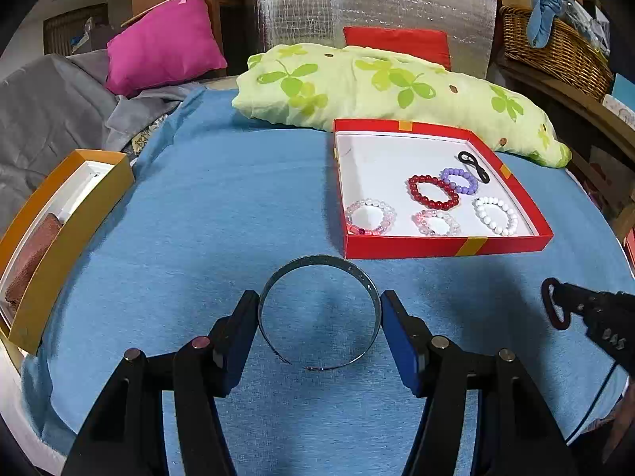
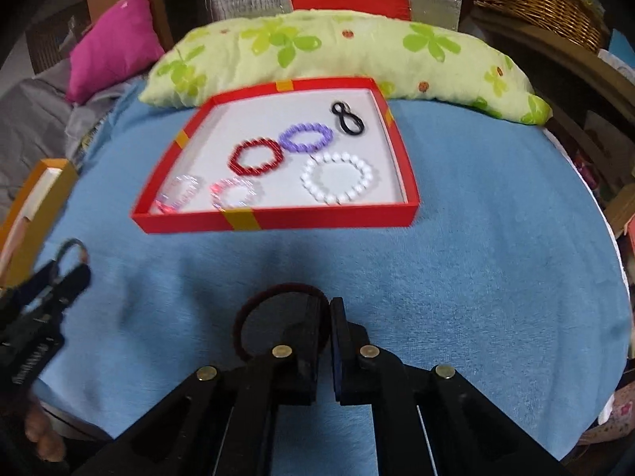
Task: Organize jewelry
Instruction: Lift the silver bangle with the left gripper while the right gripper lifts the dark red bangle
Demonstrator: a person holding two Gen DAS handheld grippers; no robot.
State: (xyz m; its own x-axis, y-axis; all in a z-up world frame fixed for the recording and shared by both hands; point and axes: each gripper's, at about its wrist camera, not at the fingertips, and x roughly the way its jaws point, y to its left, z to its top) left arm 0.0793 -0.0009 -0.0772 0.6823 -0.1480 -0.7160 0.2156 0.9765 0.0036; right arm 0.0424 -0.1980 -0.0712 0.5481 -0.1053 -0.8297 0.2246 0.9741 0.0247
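My left gripper (image 1: 320, 313) is closed on a silver open bangle (image 1: 317, 262), its pads pressing the two sides, just above the blue cloth. My right gripper (image 2: 328, 309) is shut on a dark red hair tie (image 2: 254, 309); it also shows at the right of the left wrist view (image 1: 555, 309). The red box lid (image 1: 440, 248) lies ahead and holds several bead bracelets: red (image 1: 432, 191), purple (image 1: 459, 181), white (image 1: 496, 215), two pink-clear ones (image 1: 370, 217), and a black hair tie (image 1: 472, 164). In the right wrist view the lid (image 2: 278, 220) is ahead, slightly left.
An orange box (image 1: 75, 234) with white lining stands at the left edge of the blue cloth (image 1: 222, 206). A green flowered pillow (image 1: 357, 83) lies behind the lid. A pink cushion (image 1: 162, 43) and grey fabric lie far left; a wicker basket (image 1: 555, 47) stands far right.
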